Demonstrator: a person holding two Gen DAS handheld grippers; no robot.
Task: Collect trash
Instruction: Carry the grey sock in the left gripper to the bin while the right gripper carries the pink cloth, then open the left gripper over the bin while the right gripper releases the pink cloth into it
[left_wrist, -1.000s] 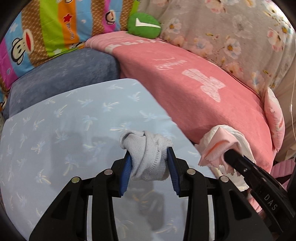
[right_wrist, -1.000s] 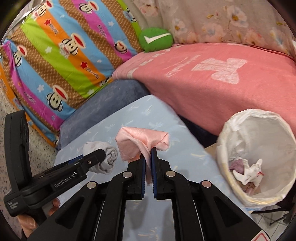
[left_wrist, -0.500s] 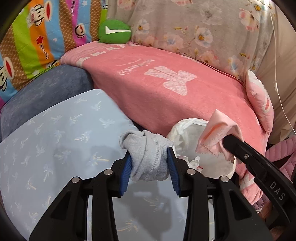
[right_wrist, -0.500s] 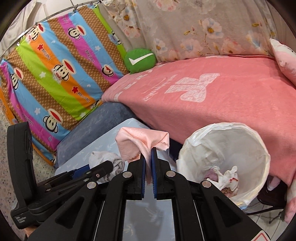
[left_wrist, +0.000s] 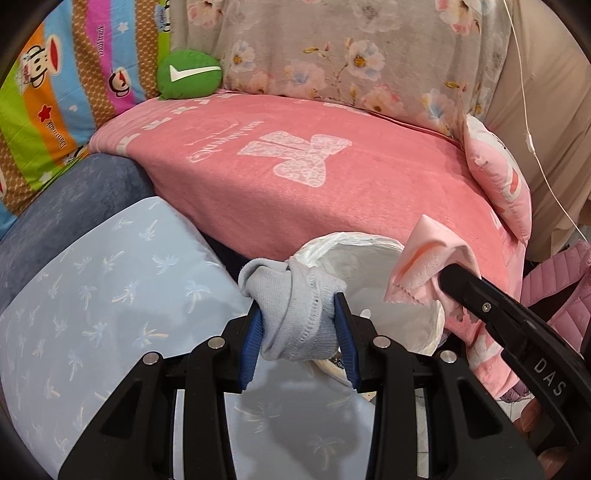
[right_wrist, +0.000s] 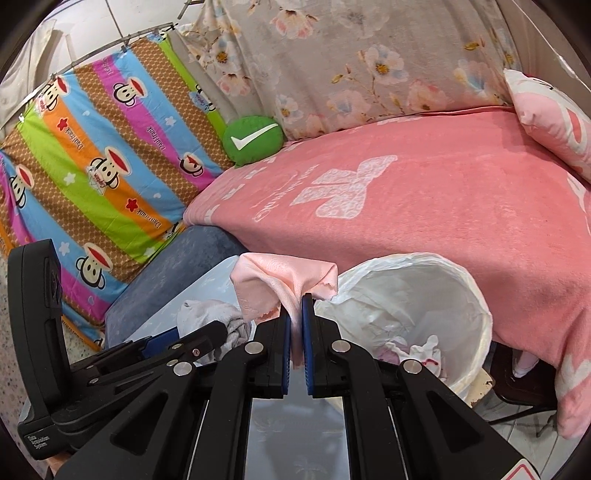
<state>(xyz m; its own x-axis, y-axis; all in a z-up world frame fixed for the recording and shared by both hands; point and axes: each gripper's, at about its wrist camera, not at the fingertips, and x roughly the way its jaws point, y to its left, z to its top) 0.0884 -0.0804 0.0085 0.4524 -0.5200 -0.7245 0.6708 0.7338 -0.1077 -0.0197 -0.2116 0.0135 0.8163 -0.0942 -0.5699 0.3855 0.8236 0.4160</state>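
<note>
My left gripper (left_wrist: 300, 325) pinches a balled grey sock (left_wrist: 295, 310) at the near rim of the white-lined trash bin (right_wrist: 436, 280). My right gripper (right_wrist: 295, 314) clamps a pink cloth (right_wrist: 284, 277) tight, just left of the bin, which sits against the pink blanket (right_wrist: 424, 192).

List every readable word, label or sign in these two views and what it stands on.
"DAS": right claw's black arm.
"Data Acquisition System": left claw's body, small.
"Paul Frank": striped monkey sheet.
White check mark: green cushion.
Script on pink blanket: not readable.
</note>
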